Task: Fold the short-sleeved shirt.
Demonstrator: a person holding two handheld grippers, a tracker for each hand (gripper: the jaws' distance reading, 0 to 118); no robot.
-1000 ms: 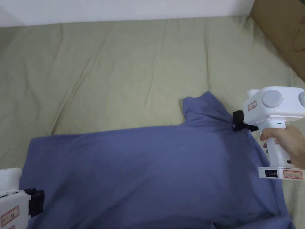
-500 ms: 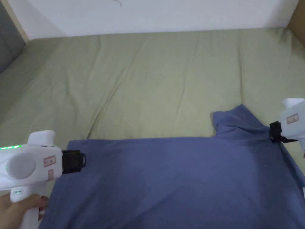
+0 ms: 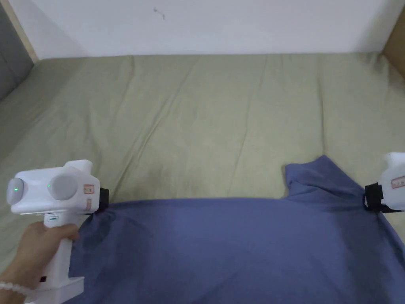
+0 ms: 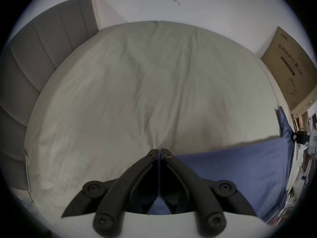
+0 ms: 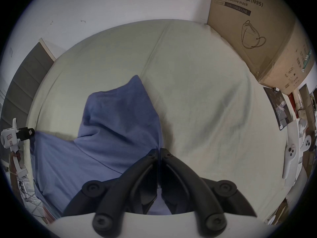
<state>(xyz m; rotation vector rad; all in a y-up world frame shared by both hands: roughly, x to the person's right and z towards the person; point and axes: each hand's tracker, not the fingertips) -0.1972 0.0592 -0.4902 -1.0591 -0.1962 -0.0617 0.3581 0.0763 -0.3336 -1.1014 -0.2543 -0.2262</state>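
A blue short-sleeved shirt (image 3: 237, 245) lies spread across the near part of a green-sheeted bed (image 3: 205, 118), one sleeve (image 3: 316, 178) sticking up at the far right. My left gripper (image 3: 103, 200) is shut on the shirt's far-left corner. In the left gripper view the jaws of that gripper (image 4: 159, 153) meet with blue cloth (image 4: 231, 169) between them. My right gripper (image 3: 369, 198) is shut on the shirt's edge beside the sleeve. In the right gripper view its jaws (image 5: 158, 153) pinch the cloth below the sleeve (image 5: 120, 114), and the left gripper (image 5: 25, 133) shows far left.
A white wall (image 3: 205, 23) runs behind the bed. A grey padded headboard (image 3: 12, 67) stands at the left. A big cardboard box (image 5: 257, 32) sits at the bed's right corner. The far half of the sheet is bare and creased.
The left gripper rose from the shirt's near-left edge to its far-left corner and shut on it. The right gripper kept its hold by the sleeve. The head camera tilted up and leftward.
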